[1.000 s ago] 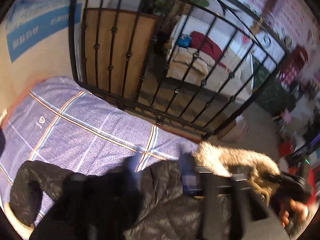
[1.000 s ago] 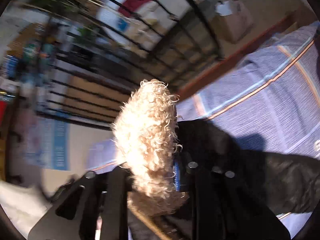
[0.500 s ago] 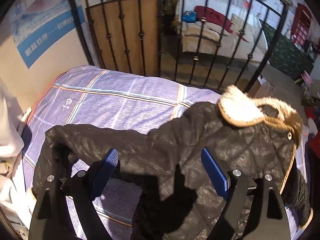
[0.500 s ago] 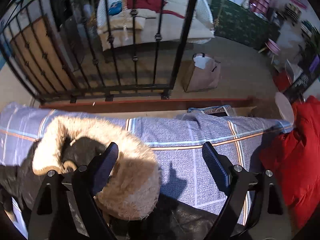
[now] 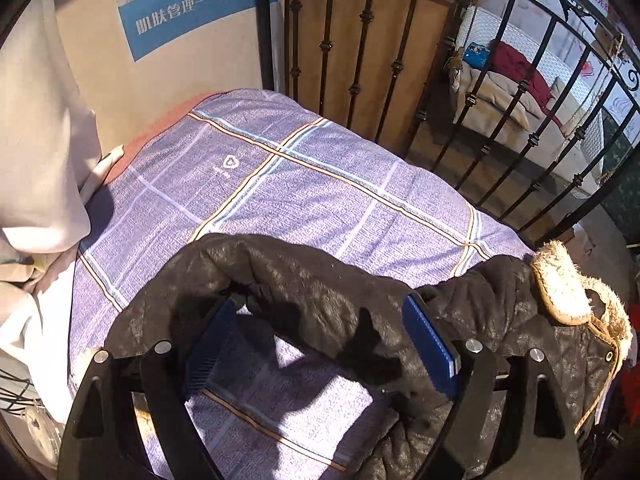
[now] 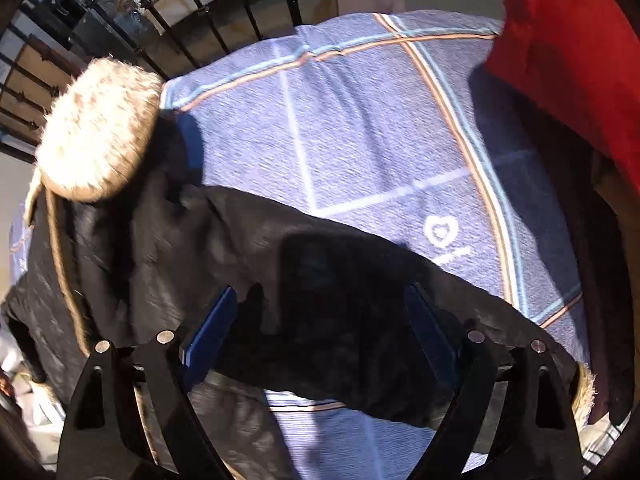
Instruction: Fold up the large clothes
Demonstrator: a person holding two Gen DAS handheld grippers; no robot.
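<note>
Coat: the black quilted coat lies spread on the checked bedspread, near side of the bed, its fur-trimmed hood at the right toward the iron railing.
Done: laid out on the bed, by the look of it; I see no fold made yet.
Left: sleeves, body and hood all want folding, I'd judge.
Left gripper: tilted steeply down over the left sleeve, jaws wide apart, holding nothing; the sleeve arches just beyond the blue pads.
Right gripper: jaws wide apart over the right sleeve, gripping nothing; its view is a bit blurred.
Other clothes: a red garment waits at the far right.
</note>
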